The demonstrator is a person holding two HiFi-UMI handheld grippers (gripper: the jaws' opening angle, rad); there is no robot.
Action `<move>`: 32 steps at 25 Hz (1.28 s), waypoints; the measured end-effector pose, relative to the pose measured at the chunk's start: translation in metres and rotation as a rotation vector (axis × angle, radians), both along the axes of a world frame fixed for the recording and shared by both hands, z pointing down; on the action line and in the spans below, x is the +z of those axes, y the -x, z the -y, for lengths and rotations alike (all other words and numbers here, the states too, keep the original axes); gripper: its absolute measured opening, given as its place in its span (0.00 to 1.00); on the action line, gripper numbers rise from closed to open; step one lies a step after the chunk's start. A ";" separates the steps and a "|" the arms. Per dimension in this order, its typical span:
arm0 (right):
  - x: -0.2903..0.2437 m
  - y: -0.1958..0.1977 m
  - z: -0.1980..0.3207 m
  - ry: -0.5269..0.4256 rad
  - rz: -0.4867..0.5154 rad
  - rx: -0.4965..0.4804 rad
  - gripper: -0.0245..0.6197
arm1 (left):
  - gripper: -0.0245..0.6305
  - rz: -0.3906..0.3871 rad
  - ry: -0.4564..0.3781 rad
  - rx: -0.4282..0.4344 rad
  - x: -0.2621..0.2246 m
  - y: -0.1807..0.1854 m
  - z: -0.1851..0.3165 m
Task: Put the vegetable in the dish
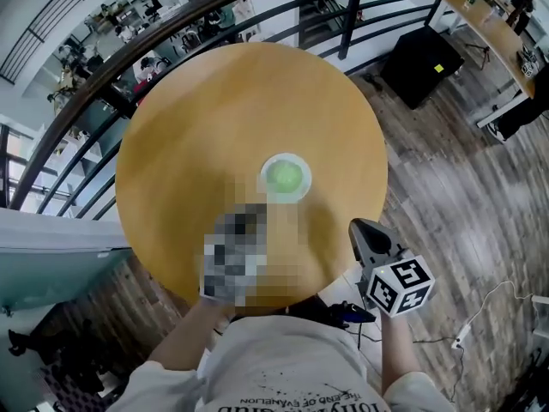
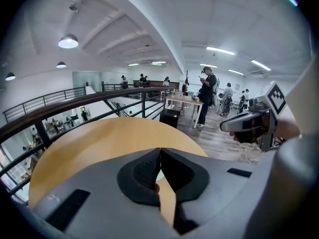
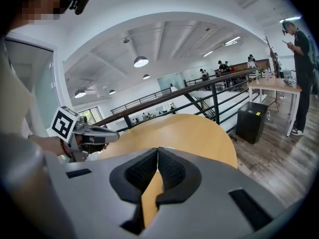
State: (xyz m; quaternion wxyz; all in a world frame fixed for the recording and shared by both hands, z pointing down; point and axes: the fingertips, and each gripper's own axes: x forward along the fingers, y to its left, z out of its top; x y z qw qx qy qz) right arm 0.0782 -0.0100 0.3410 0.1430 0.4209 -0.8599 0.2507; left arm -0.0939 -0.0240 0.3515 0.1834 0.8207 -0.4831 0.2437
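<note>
The left tool (image 2: 160, 152) has its jaws pressed together tip to tip, with nothing between the dark pads. It is tilted downward over the near part of the round wooden tabletop (image 1: 214, 110). In the head view a mosaic patch covers it, and the person's left forearm (image 1: 184, 337) reaches up to that patch from the lower edge. The right gripper view shows this tool from the side, at the left of the picture, pointing across the tabletop.

The right tool (image 3: 158, 151) also has its jaws together and holds nothing. In the head view it sits just off the near right edge of the tabletop, above the wooden floor (image 1: 446, 187). Its tips point up and left toward the tabletop, and its marker cube (image 1: 399, 286) is on the person's side.

The vegetable (image 1: 285, 176) lies in the white dish (image 1: 267, 184) near the middle of the tabletop, well apart from both tools. From above it shows as a round pale green patch, so I cannot tell its long axis or which way it points.

A dark railing (image 1: 103, 93) curves round the far side of the tabletop.
</note>
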 end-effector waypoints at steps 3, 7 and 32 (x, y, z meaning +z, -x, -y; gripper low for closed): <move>-0.013 0.009 -0.015 -0.020 -0.008 0.008 0.08 | 0.07 -0.028 0.021 -0.030 -0.008 0.009 -0.034; -0.026 0.021 -0.028 -0.051 -0.007 0.017 0.08 | 0.07 -0.072 0.049 -0.074 -0.009 0.019 -0.067; -0.048 0.050 -0.037 -0.109 -0.015 -0.092 0.08 | 0.07 -0.122 0.025 -0.047 -0.020 -0.002 -0.082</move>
